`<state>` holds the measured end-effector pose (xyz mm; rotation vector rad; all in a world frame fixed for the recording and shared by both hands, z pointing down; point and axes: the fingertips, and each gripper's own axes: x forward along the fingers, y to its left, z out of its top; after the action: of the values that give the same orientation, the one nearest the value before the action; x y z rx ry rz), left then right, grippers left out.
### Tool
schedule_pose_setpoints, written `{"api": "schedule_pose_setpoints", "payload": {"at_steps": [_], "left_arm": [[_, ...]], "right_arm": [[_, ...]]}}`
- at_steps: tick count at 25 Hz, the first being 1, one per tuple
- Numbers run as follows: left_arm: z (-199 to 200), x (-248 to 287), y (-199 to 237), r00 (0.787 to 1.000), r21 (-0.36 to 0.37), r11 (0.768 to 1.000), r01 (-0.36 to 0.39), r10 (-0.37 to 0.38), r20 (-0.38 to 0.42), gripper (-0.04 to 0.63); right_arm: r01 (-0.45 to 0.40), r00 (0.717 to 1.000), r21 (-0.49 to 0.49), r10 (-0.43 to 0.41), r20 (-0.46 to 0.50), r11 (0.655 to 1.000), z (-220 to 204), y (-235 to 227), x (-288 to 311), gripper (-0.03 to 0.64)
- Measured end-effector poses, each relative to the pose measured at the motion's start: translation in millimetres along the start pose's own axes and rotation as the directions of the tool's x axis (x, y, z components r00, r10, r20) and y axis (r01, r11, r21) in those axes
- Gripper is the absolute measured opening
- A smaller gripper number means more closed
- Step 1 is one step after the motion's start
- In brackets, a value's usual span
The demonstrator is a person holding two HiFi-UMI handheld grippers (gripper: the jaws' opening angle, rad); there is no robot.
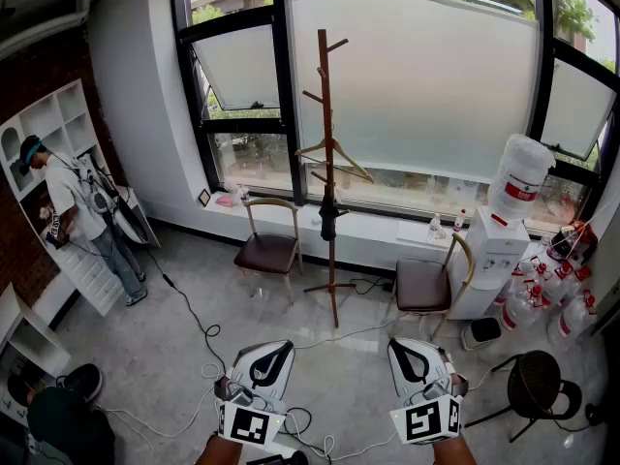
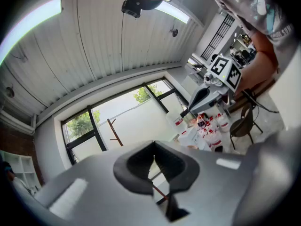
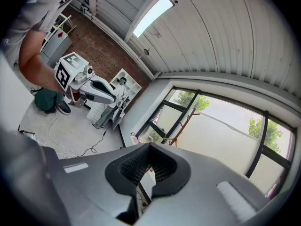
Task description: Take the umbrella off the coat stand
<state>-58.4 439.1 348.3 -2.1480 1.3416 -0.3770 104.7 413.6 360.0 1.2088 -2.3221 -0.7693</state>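
Note:
A tall wooden coat stand point(image 1: 325, 163) rises in front of the big window. A dark folded umbrella point(image 1: 328, 219) hangs against its pole, just below a wooden clothes hanger point(image 1: 335, 157). My left gripper point(image 1: 274, 349) and right gripper point(image 1: 408, 347) are low in the head view, side by side, well short of the stand, both shut and empty. In the left gripper view the pads point(image 2: 141, 166) meet with nothing between them, and the coat stand point(image 2: 114, 132) shows small beyond. The right gripper view has the jaws closed too, with the coat stand point(image 3: 182, 125) far ahead.
Two brown chairs point(image 1: 269, 250) point(image 1: 424, 284) flank the stand. A water dispenser point(image 1: 496, 255) and several spare bottles point(image 1: 554, 289) stand at the right, and a black stool point(image 1: 538, 381) is near my right gripper. A person point(image 1: 82, 211) stands by white shelves at left. Cables point(image 1: 194, 327) trail across the floor.

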Motion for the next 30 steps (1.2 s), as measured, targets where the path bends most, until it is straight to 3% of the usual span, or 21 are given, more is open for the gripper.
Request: {"api": "schedule_pose_setpoints", "payload": {"at_steps": [11, 19, 30], "left_arm": [[-36, 9, 30, 1.0, -0.005, 1.0, 0.027, -0.026, 0.005, 0.002], [-68, 16, 62, 0.999, 0.03, 0.998, 0.048, -0.048, 0.01, 0.002], [-97, 31, 94, 0.998, 0.081, 0.995, 0.064, -0.066, 0.018, 0.002]], "right_arm": [[0.016, 0.999, -0.01, -0.017, -0.039, 1.0, 6, 15, 39, 0.0], [0.033, 0.999, -0.012, -0.033, -0.039, 0.999, 23, 34, 76, 0.002], [0.059, 0.995, -0.131, -0.069, -0.075, 0.99, 37, 50, 122, 0.003]]}}
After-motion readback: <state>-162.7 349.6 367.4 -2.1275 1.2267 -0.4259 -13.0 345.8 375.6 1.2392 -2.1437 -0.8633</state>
